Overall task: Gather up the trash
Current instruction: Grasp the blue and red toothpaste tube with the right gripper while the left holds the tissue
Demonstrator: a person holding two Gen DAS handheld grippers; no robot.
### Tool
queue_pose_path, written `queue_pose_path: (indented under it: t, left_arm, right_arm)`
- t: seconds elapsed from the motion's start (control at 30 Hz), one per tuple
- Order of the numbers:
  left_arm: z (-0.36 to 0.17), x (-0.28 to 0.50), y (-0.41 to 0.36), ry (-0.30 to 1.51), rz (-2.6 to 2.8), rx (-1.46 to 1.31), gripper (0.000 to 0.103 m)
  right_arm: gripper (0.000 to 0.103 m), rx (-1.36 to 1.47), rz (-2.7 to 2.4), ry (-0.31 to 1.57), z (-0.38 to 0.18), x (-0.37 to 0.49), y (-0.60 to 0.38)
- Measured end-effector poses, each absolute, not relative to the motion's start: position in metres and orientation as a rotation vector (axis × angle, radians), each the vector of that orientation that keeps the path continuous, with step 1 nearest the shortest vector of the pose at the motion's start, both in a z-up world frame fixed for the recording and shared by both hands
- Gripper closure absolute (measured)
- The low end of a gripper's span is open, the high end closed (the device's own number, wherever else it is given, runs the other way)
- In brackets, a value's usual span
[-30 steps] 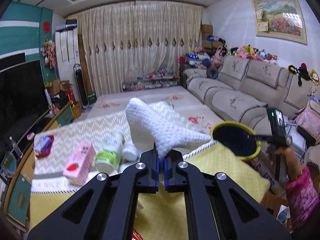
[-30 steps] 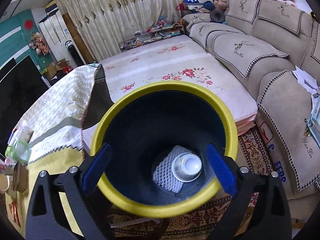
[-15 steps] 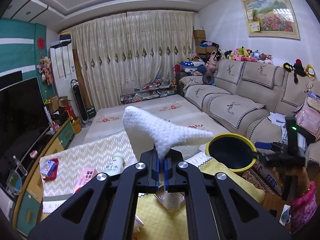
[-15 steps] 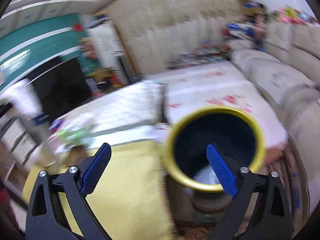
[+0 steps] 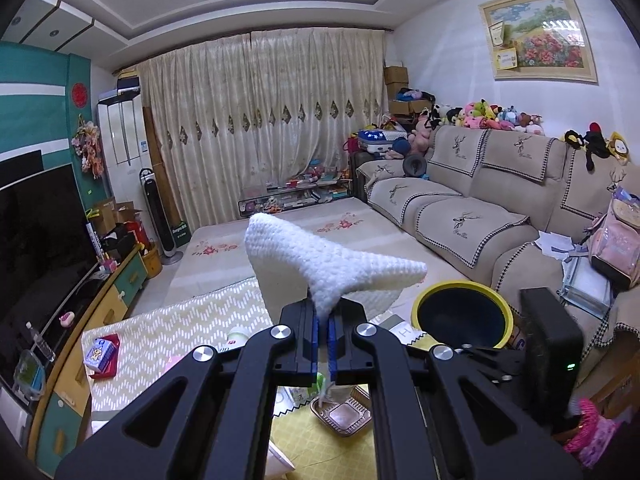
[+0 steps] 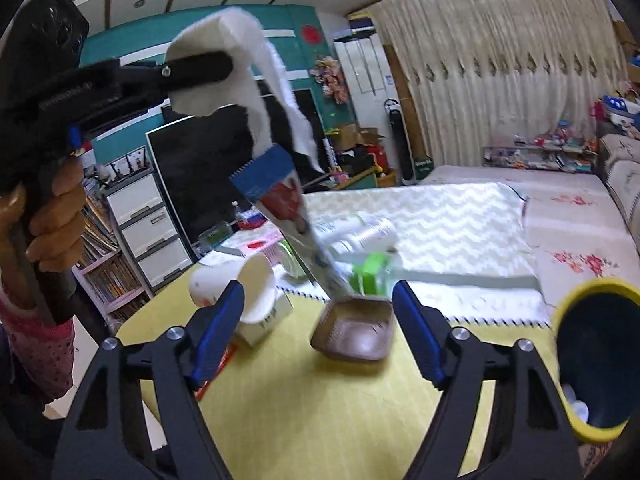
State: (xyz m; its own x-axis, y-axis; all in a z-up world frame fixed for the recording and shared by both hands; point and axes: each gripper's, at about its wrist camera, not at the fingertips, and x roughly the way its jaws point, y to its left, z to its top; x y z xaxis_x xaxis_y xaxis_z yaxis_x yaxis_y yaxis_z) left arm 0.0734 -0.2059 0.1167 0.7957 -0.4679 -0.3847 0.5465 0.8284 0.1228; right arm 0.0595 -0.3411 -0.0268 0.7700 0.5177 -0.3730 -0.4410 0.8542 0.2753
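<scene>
Left wrist view: left gripper (image 5: 325, 322) pinching white foam net (image 5: 320, 268), raised above table; yellow-rimmed bin (image 5: 462, 314) right of it; right gripper (image 6: 318, 330) spread wide over brown tray (image 6: 354, 328) on yellow tablecloth (image 6: 320, 412).

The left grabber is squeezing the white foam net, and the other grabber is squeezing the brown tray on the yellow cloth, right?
Not quite. The right wrist view shows the right gripper open, with the brown tray lying free on the yellow cloth between its fingers. The left gripper does squeeze the white foam net.
</scene>
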Motion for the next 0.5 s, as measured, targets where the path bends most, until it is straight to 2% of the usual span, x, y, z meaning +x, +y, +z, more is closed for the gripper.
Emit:
queue_pose_path:
  t: [0.3, 0.37, 0.43, 0.5]
  left_arm:
    - [0.124, 0.067, -0.212, 0.338, -0.589, 0.238, 0.099]
    - [0.125, 0.068, -0.212, 0.336, -0.589, 0.235, 0.099]
    - [0.126, 0.068, -0.211, 0.334, -0.587, 0.232, 0.099]
    - [0.126, 0.068, -0.211, 0.333, -0.588, 0.233, 0.099]
  right_arm:
    - [0.033, 0.107, 0.543, 0.402, -0.008, 0.081, -0.326]
    - [0.047, 0.087, 0.538, 0.410, -0.006, 0.085, -0.322]
    - [0.071, 0.076, 0.530, 0.428, -0.007, 0.088, -0.320]
    - [0.076, 0.085, 0.544, 0.435, -0.009, 0.087, -0.321]
